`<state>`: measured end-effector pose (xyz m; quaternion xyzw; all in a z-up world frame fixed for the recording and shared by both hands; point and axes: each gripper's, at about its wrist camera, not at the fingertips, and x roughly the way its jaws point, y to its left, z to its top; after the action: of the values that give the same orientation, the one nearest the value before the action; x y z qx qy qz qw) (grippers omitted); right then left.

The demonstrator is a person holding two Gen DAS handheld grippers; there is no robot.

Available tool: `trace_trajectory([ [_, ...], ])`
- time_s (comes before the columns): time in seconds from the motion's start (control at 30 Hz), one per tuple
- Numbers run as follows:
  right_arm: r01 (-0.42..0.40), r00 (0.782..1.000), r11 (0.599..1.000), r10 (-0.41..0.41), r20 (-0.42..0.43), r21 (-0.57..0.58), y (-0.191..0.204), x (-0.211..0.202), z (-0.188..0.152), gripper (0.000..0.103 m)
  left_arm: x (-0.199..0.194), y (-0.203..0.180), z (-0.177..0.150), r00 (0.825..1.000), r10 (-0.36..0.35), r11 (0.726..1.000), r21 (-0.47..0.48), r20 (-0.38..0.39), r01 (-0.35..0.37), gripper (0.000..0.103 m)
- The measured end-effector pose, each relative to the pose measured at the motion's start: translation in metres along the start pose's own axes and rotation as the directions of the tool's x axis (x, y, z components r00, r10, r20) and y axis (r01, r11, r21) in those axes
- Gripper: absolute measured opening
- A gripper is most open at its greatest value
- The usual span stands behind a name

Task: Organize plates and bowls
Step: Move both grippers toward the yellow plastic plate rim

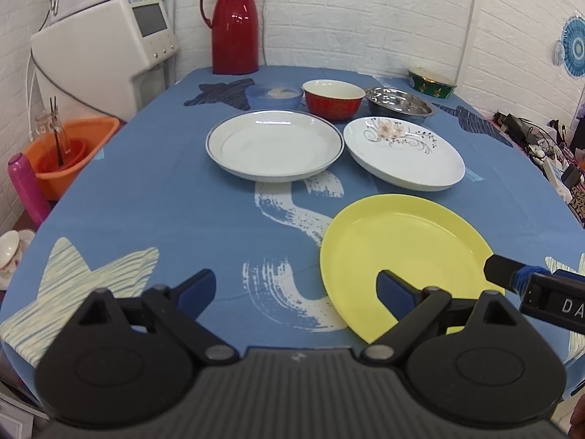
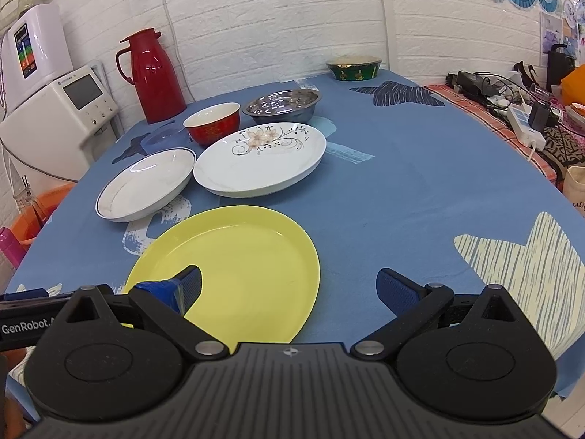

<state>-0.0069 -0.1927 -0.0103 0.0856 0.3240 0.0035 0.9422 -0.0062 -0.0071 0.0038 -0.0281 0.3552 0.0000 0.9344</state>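
A yellow plate (image 1: 406, 256) (image 2: 234, 270) lies near the table's front edge. Behind it are a white blue-rimmed plate (image 1: 274, 144) (image 2: 146, 183) and a white flowered plate (image 1: 404, 155) (image 2: 259, 157). Further back stand a pale blue bowl (image 1: 274, 95) (image 2: 161, 137), a red bowl (image 1: 333, 98) (image 2: 212, 123), a steel bowl (image 1: 398, 102) (image 2: 281, 104) and a green bowl (image 1: 431, 82) (image 2: 354, 67). My left gripper (image 1: 296, 289) is open and empty, its right finger over the yellow plate's near edge. My right gripper (image 2: 289, 285) is open and empty, straddling the yellow plate's right edge.
A red thermos jug (image 1: 234, 23) (image 2: 153, 73) stands at the table's back. A white appliance (image 1: 106, 47) (image 2: 62, 117) and an orange basin (image 1: 69, 150) are left of the table (image 1: 153, 197). Cables and a power strip (image 2: 523, 124) lie on the right.
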Motion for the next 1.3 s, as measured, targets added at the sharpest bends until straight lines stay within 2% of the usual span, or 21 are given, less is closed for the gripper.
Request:
trace_trajectory([
  [0.37, -0.016, 0.999, 1.0, 0.016, 0.036, -0.001, -0.002, -0.017, 0.0, 0.09, -0.017, -0.004, -0.006, 1.0, -0.006, 1.0, 0.015, 0.028, 0.006, 0.093],
  [0.73, -0.025, 0.998, 1.0, 0.025, 0.061, -0.004, -0.004, -0.008, 0.001, 0.09, 0.006, -0.001, 0.0, 1.0, -0.009, 1.0, 0.012, -0.006, 0.009, 0.093],
  [0.97, -0.063, 0.997, 0.998, 0.062, 0.035, 0.013, -0.01, 0.005, 0.001, 0.09, 0.02, -0.003, 0.002, 0.999, -0.005, 1.0, 0.005, -0.039, 0.006, 0.093],
  [1.3, -0.061, 0.998, 0.996, 0.062, -0.004, 0.059, -0.029, 0.019, 0.0, 0.09, 0.038, -0.01, 0.005, 0.998, -0.002, 1.0, 0.026, -0.064, 0.004, 0.093],
])
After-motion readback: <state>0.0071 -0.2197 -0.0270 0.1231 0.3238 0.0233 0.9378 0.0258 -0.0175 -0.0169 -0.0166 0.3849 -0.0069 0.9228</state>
